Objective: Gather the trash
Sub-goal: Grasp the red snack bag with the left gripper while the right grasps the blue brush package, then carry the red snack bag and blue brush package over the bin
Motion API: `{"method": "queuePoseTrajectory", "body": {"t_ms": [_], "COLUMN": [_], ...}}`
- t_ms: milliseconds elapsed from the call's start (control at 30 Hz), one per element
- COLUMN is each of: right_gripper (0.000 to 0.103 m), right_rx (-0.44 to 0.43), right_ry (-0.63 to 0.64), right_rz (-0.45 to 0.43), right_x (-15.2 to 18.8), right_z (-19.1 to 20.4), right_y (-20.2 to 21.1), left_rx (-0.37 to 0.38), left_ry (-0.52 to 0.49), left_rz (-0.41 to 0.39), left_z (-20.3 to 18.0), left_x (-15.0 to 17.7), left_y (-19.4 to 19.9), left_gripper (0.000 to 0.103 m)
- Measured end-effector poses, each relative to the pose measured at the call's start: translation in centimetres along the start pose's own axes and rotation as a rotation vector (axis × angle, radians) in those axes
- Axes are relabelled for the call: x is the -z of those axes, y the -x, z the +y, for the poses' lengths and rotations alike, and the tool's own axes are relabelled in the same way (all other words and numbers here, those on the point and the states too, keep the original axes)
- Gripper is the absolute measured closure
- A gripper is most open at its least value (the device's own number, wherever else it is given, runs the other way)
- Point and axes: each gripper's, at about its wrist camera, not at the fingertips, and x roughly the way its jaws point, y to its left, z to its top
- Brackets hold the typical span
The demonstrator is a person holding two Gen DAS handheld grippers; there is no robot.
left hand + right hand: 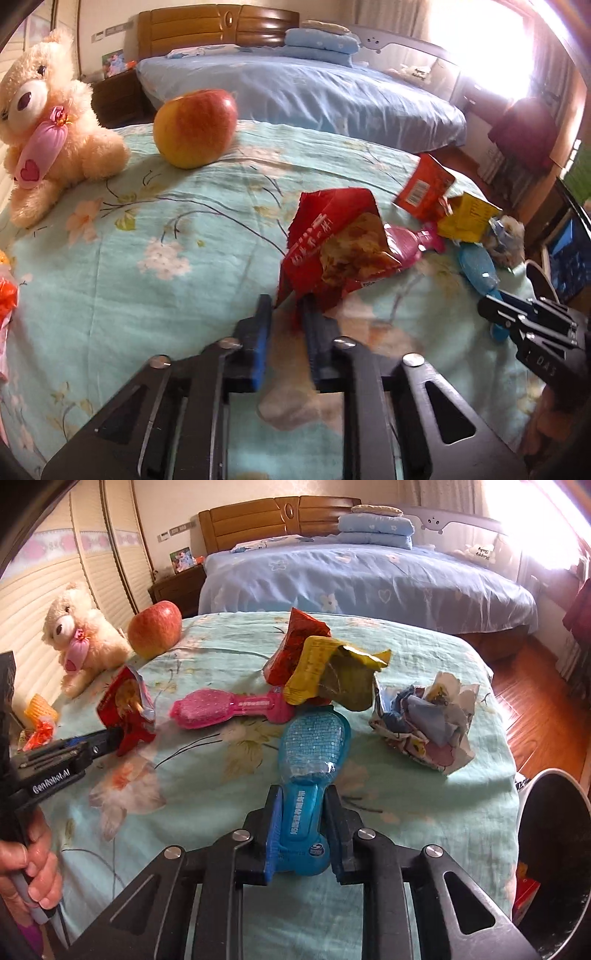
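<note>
My left gripper (286, 304) is shut on the lower corner of a red snack bag (332, 243), which also shows at the left of the right wrist view (127, 709). My right gripper (301, 795) is shut on the handle of a blue plastic brush package (310, 753); it also shows at the right of the left wrist view (476, 269). On the floral bedspread (229, 646) lie a pink brush package (229, 707), a red wrapper (299, 642), a yellow wrapper (332, 668) and a crumpled paper ball (424, 720).
A plush bear (40, 122) and an apple (195, 127) sit at the far left of the cover. A dark bin (554, 849) stands at the bed's right edge. An orange net (40, 710) lies at the left. A blue bed (351, 576) is behind.
</note>
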Motion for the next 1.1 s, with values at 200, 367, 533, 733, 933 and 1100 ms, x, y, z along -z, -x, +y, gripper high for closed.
{"method": "queuePoseTrajectory", "body": {"t_ms": [200, 367, 533, 733, 933, 1100], "right_gripper": [0.081, 0.081, 0.081, 0.081, 0.081, 0.081], "right_rx": [-0.052, -0.083, -0.080, -0.064, -0.046, -0.028], "right_ry": [-0.020, -0.038, -0.059, -0.102, -0.139, -0.164], "right_rz": [-0.019, -0.034, -0.042, -0.052, -0.068, -0.080], "right_x": [1.4, 2.8, 3.9, 5.3, 6.2, 6.9], "right_z": [0.0, -0.3, -1.1, -2.9, -4.5, -6.0], "right_y": [1.9, 3.7, 5.0, 6.3, 7.6, 8.5], "left_rx": [0.035, 0.062, 0.099, 0.142, 0.186, 0.215], "left_ry": [0.010, 0.012, -0.004, -0.047, -0.092, -0.124], "left_rz": [-0.002, -0.001, 0.002, 0.009, 0.018, 0.031], "left_z": [-0.8, -1.7, -3.3, -6.2, -9.2, -11.3], "left_x": [1.9, 3.4, 4.3, 5.0, 5.7, 6.0], "left_y": [1.7, 3.0, 3.9, 4.5, 4.8, 4.8], "left_gripper": [0.097, 0.098, 0.098, 0.098, 0.098, 0.098]}}
